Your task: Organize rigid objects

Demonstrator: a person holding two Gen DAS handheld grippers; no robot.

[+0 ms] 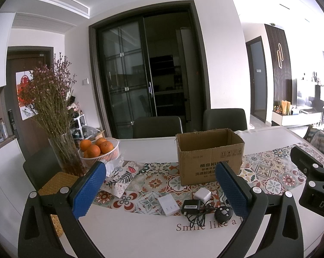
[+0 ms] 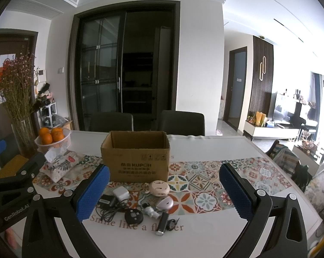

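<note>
Cardboard box point(image 2: 135, 157) sits open behind the clutter, inside not visible. Chargers point(image 2: 120, 192), black puck point(image 2: 133, 215), pink case point(image 2: 159, 188) and clip point(image 2: 162, 223) all loose on the surface point(image 2: 205, 232). Left gripper point(image 1: 162, 190) and right gripper point(image 2: 164, 191) both spread wide, empty. Looks like nothing's packed yet.

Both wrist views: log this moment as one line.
left gripper: open, empty | right gripper: open, empty | cardboard box: upright, open | small items: on table, outside box
</note>
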